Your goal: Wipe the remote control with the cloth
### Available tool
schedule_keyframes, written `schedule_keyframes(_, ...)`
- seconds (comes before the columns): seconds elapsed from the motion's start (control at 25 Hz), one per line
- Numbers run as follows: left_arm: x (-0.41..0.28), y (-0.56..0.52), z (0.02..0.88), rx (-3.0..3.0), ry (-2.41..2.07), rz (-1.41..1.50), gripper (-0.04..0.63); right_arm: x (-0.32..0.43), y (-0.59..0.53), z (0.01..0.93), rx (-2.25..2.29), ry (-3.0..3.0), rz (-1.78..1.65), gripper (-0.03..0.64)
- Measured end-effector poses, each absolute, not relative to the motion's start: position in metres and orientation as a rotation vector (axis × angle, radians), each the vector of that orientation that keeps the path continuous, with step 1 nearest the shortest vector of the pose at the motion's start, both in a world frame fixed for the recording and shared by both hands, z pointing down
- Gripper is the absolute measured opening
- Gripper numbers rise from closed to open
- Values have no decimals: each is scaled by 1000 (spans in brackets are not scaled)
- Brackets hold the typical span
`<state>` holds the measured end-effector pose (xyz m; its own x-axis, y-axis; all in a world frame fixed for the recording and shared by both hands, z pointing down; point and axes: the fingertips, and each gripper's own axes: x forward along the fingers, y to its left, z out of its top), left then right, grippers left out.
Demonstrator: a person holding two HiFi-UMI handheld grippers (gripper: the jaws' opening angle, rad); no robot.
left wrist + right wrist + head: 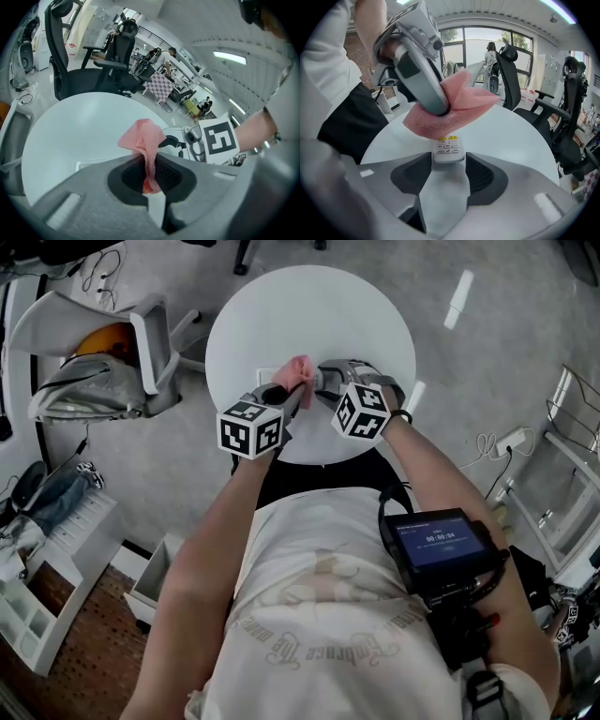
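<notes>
A white remote control (448,147) lies on the round white table (356,315), its buttoned end between the jaws of my right gripper (449,161). Those jaws stand open on either side of it, with narrow gaps at the pads. A pink cloth (452,108) is draped over the remote's far part. My left gripper (149,161) is shut on the cloth (143,136), which bunches up above its fingertips. In the head view both grippers meet at the table's near side, left gripper (292,395) and right gripper (323,390) tip to tip, with the cloth (296,371) between them.
The table's near edge lies just below the grippers. A white chair (112,343) stands to the left of the table. Black office chairs (89,61) stand beyond its far side. A screen device (436,545) hangs at the person's waist.
</notes>
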<state>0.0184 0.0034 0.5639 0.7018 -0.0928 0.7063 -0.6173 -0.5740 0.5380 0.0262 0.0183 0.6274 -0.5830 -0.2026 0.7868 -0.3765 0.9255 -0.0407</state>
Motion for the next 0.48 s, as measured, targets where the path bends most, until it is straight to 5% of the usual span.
schedule_keyframes(0.48,49,10,595,1968,-464,915,21,24,23,627,403,-2207,240,204)
